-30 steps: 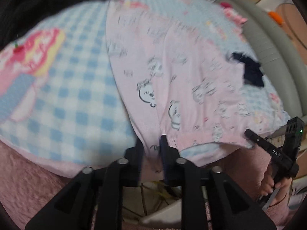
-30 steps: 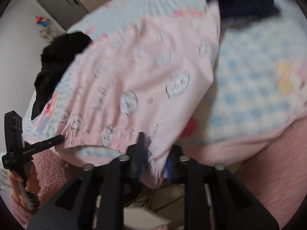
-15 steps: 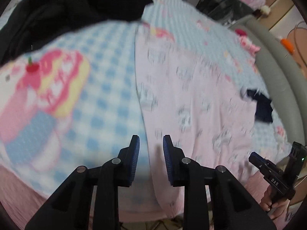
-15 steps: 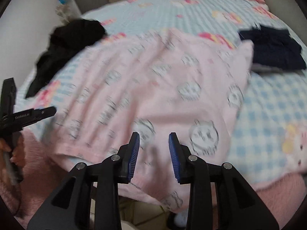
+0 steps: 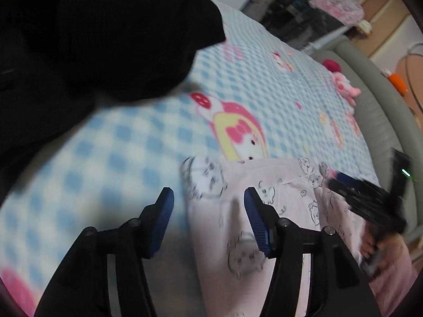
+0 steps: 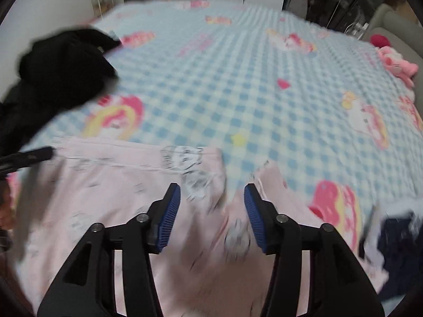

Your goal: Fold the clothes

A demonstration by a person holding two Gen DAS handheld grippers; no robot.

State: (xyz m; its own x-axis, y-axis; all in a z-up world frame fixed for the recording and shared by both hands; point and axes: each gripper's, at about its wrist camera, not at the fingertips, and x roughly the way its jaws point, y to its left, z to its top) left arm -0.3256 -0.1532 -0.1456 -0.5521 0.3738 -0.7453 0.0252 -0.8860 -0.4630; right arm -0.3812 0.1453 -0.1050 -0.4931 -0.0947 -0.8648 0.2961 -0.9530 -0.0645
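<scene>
Checked bedding (image 6: 264, 84) is carrying the pink garment (image 6: 111, 190) at lower frame, and with your left tool (image 5: 208, 219) and right tool (image 6: 212, 211) both gaping wide and gripping nothing, you are risking its doubled top edge sliding askew.

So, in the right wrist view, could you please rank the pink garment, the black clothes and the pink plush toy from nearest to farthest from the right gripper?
1. Pink garment: directly under the open right gripper.
2. Black clothes: left, mid-bed.
3. Pink plush toy: far right edge, by the grey headboard.
</scene>
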